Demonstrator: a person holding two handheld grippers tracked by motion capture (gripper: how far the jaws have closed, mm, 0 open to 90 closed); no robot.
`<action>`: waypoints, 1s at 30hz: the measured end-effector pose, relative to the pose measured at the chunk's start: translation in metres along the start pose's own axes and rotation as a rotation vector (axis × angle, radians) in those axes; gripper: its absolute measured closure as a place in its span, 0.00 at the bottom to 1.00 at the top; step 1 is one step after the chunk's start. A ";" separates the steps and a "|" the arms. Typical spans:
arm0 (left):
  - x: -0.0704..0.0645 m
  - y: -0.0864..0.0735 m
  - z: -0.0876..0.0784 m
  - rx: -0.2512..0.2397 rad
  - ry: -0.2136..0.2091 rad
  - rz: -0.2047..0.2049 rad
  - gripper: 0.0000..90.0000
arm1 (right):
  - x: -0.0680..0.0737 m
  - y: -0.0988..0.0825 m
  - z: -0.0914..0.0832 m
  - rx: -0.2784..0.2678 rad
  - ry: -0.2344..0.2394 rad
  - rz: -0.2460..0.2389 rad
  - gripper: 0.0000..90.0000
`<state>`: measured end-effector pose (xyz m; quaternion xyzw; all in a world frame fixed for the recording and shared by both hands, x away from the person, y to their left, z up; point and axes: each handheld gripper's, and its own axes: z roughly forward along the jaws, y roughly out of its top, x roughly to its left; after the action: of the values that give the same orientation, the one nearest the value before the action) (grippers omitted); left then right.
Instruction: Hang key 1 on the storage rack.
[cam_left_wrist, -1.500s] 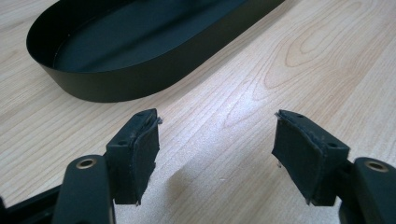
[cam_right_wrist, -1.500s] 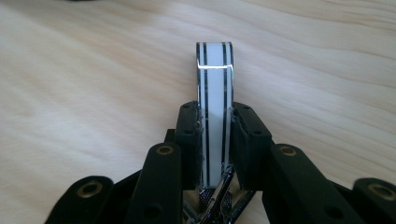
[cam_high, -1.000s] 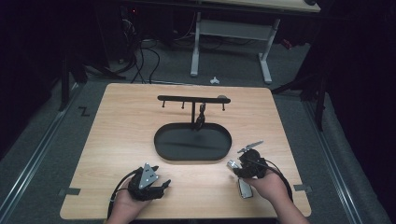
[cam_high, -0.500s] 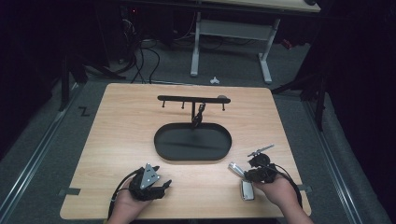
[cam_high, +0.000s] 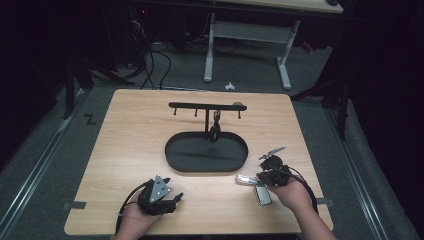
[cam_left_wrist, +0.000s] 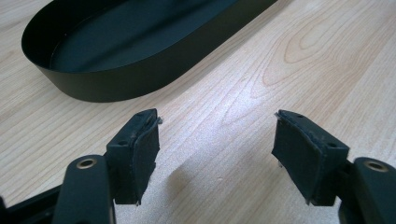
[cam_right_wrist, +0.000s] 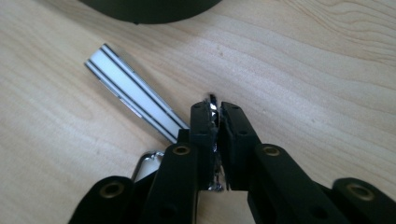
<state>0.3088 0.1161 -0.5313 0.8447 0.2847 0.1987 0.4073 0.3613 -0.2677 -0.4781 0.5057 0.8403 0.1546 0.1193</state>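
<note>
A metal keychain-like object (cam_high: 256, 186) lies on the wooden surface (cam_high: 130, 135) near its front right edge, made up of a flat silver bar with white face and two dark stripes (cam_right_wrist: 133, 100) and a shiny ring end (cam_right_wrist: 147, 161). The right gripper (cam_high: 265, 176) — held in the person's right hand (cam_high: 292, 192) — has its jaws pressed together on a thin glinting metal piece of this object, seen edge-on between the pads (cam_right_wrist: 212, 126) in the right gripper view; the striped bar extends away to the left of the jaws, flat on the wood. Just beyond, at mid-surface, stands a black oval tray (cam_high: 175, 150) with a low upright wall; its interior is dark and appears bare. A black post rises from the tray's rear and carries a horizontal hook bar (cam_high: 200, 105), from which a small dark item (cam_high: 215, 131) hangs beside the post — its nature cannot be told. The left gripper (cam_high: 172, 199), in the left hand (cam_high: 137, 215) at the front left, has its jaws spread wide over bare wood, holding nothing, with the tray's wall (cam_left_wrist: 116, 81) just ahead.
</note>
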 end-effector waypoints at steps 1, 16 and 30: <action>0.001 0.000 0.000 0.001 -0.001 -0.002 0.35 | -0.001 0.002 0.004 0.012 0.002 0.016 0.88; -0.001 0.000 0.001 0.004 -0.002 0.005 0.35 | -0.002 -0.011 0.001 0.063 0.030 0.021 0.85; 0.000 0.000 0.000 -0.002 -0.001 -0.003 0.35 | -0.002 -0.010 0.003 0.080 0.039 -0.002 0.96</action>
<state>0.3086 0.1161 -0.5313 0.8441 0.2854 0.1978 0.4085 0.3548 -0.2733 -0.4843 0.5059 0.8487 0.1304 0.0826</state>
